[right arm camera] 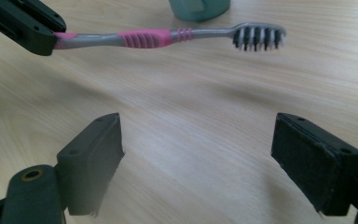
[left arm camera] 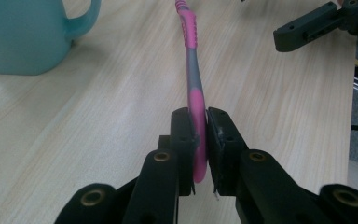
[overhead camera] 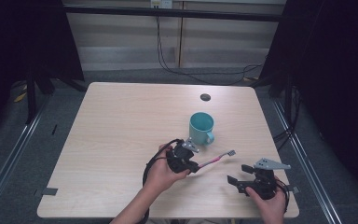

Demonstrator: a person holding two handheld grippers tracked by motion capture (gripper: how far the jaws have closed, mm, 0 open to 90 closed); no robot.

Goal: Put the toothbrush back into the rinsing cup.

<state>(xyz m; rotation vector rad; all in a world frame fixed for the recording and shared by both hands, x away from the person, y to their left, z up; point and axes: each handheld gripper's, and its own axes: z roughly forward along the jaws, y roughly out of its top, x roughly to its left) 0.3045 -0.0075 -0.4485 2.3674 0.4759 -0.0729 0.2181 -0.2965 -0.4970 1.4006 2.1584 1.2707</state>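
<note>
A pink and grey toothbrush [overhead camera: 217,158] hangs level a little above the table, its bristled head [right arm camera: 258,37] free. My left gripper [overhead camera: 196,166] is shut on the pink handle end [left arm camera: 198,140]; in the left gripper view the pads clamp it from both sides. A teal mug [overhead camera: 201,128] stands upright just beyond the toothbrush, handle toward the front right. Near the table's front right edge my right gripper [overhead camera: 237,175] is open, and nothing lies between its jaws [right arm camera: 198,123]. The right gripper view looks at the toothbrush [right arm camera: 149,38] from the side, with the left gripper [right arm camera: 28,25] at upper left.
The light wooden table [overhead camera: 121,130] has a round cable hole [overhead camera: 205,97] at the back. Metal rails run along the floor on both sides. Black cables trail on the floor behind the table. The person's forearms come in from the bottom edge.
</note>
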